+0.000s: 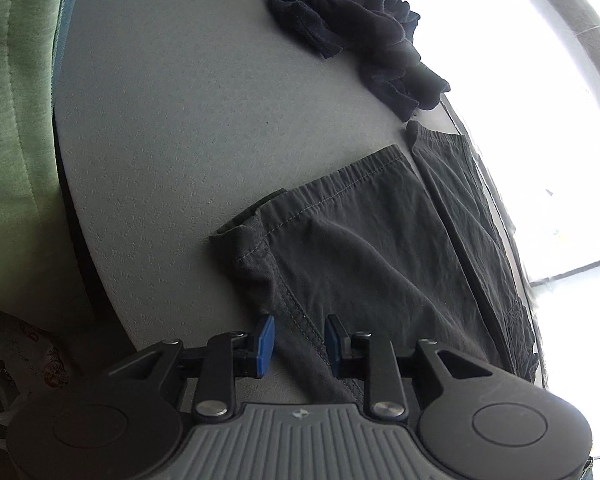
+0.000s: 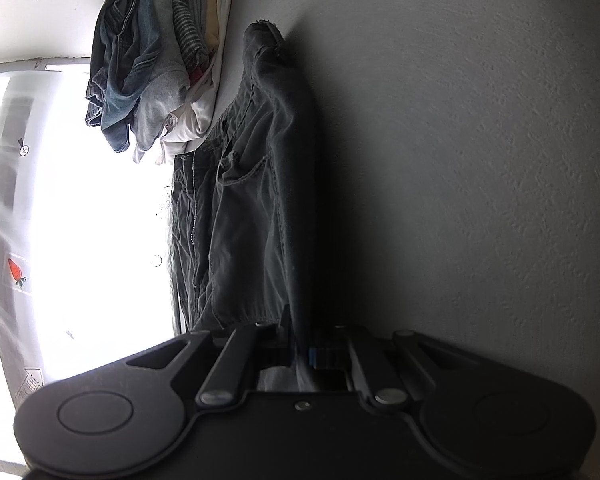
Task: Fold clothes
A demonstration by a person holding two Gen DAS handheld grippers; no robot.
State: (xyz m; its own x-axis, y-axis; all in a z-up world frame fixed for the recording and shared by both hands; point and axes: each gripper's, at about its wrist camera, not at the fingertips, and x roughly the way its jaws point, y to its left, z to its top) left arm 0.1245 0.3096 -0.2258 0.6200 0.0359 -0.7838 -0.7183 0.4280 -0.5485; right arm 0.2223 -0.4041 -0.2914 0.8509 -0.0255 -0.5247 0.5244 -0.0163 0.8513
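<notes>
Currently: trousers half-folded along surface edge; right tool clamps fold, left tool parted over seam, pads clear; close squarely before lifting hems together.

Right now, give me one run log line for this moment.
stage: folding dark grey cotton trousers | left tool: open over fabric | right tool: shut on trousers | crumpled black garment: waiting
</notes>
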